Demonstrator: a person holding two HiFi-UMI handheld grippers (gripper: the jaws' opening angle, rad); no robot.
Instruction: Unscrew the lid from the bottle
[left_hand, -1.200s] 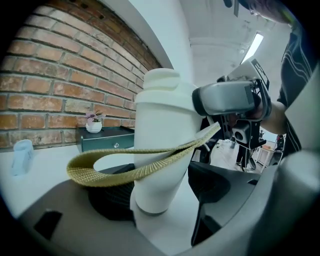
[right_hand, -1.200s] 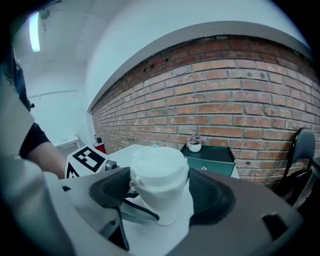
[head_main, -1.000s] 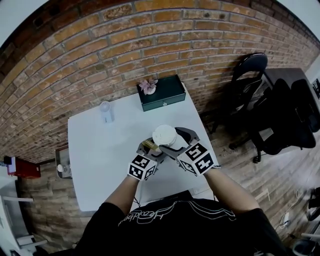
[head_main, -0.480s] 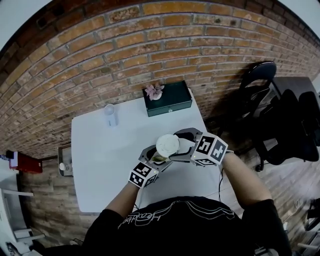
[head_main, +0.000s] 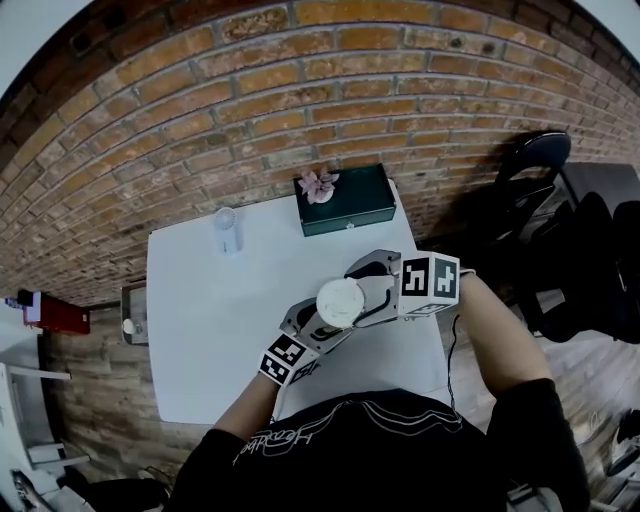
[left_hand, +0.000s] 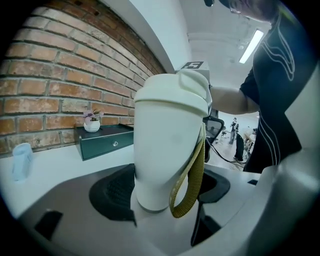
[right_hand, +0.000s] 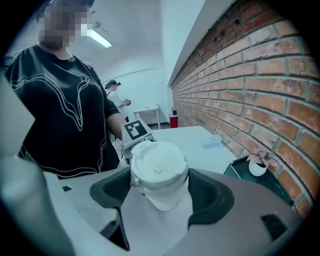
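A white bottle with an olive strap is held up over the white table. My left gripper is shut on its lower body, pads against both sides. The white lid faces the head camera. My right gripper comes in from the right, its two black pads pressed on the lid. In the right gripper view the lid fills the gap between the pads of the right gripper. The left gripper's marker cube shows just behind the lid.
A dark green box with a small flower pot stands at the table's far edge by the brick wall. A clear cup stands at the far left. A black chair is off the table's right side.
The right gripper has swung round the lid: its marker cube moved from the near side up to the lid's right. The left gripper and bottle stay almost where they were.
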